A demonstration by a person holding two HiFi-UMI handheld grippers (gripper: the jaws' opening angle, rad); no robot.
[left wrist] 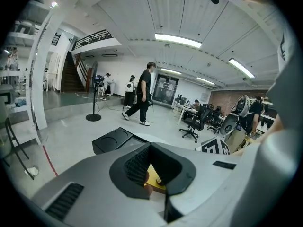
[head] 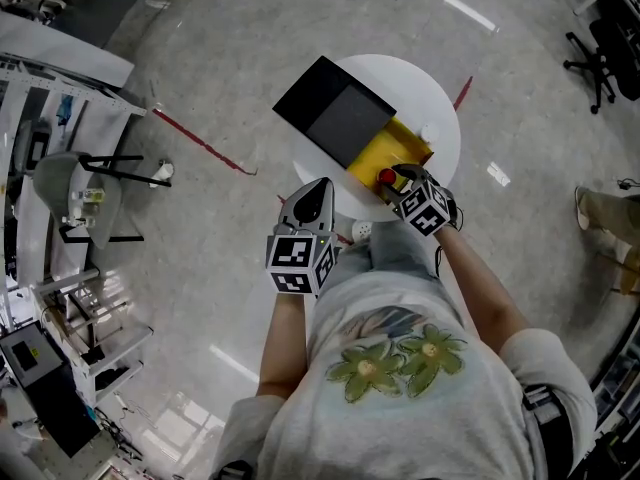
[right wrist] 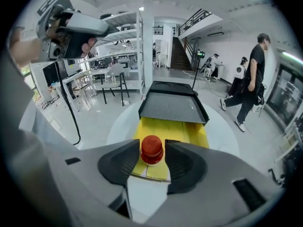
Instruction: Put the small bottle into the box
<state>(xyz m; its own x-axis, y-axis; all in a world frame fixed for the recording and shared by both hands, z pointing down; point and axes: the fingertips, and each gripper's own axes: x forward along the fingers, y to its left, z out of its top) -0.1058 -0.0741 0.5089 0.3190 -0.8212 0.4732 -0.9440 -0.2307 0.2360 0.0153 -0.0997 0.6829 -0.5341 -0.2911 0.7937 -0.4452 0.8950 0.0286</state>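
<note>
Over box (right wrist: 166,130), right tool (right wrist: 152,151), jaws opening, bottle (right wrist: 152,144) between

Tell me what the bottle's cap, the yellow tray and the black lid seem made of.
Bottle cap: likely plastic, glossy red, soft highlights on its dome.
Yellow tray: probably cardboard, matte, with flat creased panels; thin plastic is possible.
Black lid: matte, no shine, raised rim; cardboard or plastic, cannot tell which.
</note>
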